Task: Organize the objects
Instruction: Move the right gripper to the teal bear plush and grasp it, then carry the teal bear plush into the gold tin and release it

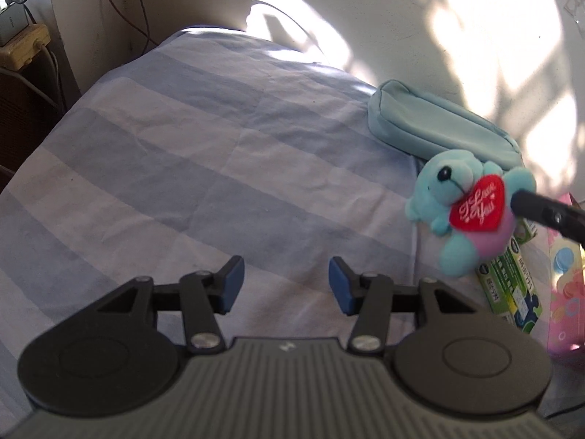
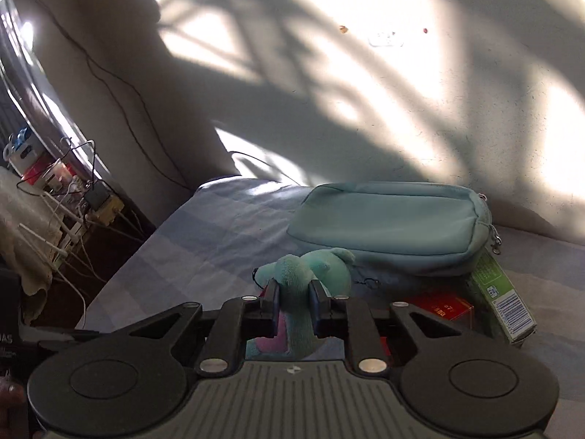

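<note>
A small teal plush bear (image 1: 471, 212) with a red heart on its chest hangs above the striped bed sheet (image 1: 204, 168) at the right. My right gripper (image 2: 294, 301) is shut on the plush bear (image 2: 303, 274), its pads pressed into one limb. One finger of the right gripper (image 1: 541, 212) shows behind the toy in the left wrist view. My left gripper (image 1: 285, 285) stands open over bare sheet, with nothing between its fingers. A teal zip pouch (image 1: 438, 124) lies by the wall behind the bear.
A green box (image 2: 501, 292) and a red box (image 2: 442, 307) lie under the pouch (image 2: 391, 226). A pink patterned box (image 1: 563, 285) sits at the right edge. Cables and a power strip (image 1: 25, 44) crowd the bed's left side. The wall (image 2: 365, 91) closes the far side.
</note>
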### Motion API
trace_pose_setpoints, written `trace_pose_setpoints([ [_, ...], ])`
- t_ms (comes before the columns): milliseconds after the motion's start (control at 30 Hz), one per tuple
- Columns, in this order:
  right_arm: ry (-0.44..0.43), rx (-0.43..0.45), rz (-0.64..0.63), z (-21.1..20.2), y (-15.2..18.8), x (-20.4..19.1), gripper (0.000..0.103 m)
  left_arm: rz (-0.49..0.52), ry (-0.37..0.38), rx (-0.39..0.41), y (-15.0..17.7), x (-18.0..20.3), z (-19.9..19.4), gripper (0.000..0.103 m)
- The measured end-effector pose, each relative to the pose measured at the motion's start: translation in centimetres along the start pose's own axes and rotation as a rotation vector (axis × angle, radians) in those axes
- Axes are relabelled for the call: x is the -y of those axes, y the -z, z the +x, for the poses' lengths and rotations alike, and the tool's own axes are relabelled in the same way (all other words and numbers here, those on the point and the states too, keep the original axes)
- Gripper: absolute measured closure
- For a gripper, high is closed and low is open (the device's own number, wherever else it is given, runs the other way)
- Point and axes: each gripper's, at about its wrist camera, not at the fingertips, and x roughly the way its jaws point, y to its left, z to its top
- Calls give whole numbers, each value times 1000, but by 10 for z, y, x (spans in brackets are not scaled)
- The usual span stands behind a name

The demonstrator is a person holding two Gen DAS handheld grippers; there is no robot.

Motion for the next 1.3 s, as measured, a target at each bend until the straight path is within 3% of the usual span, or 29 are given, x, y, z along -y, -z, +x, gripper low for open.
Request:
trace_pose_setpoints([
  [100,-139,-97,-173,-2,26,-44,84,-19,7,18,-6,-6,-7,50],
  [133,-150,-122,-202,-2,35,-53,82,-22,14,26,-8,-7,-11,50],
  [167,-150,-134,-216,-2,41,-59,74,-24,18,34,-9,-8,-14,50],
  [233,-124,-139,-217,-1,52,-63,69,-21,31,50,-11,-9,-20,49],
  [433,-37,-178,-150,-1,68,-52,64,48,78,31,2,-8,-32,48],
  [567,-6,-195,-140,-4,77,-46,61,36,169,-65,22,-12,-28,47],
  [633,-1,-202,-158,-2,78,-47,58,2,244,-118,32,-13,-26,41],
  [700,2,-210,-174,0,79,-49,55,-48,303,-172,42,-11,-20,26],
  [800,-15,-231,-160,11,80,-47,53,-118,344,-220,50,-6,-8,22],
  [900,-68,-258,-106,23,79,-43,54,-137,340,-224,54,1,11,27],
  [933,-94,-273,-78,28,80,-43,61,-141,326,-230,56,2,19,31],
  [1033,-83,-267,-53,29,80,-45,65,-153,333,-210,55,4,19,39],
  [1067,-83,-257,-58,24,80,-47,66,-140,342,-202,53,7,13,43],
  [1300,-49,-100,-50,-30,65,-31,65,18,365,-90,28,57,-25,43],
])
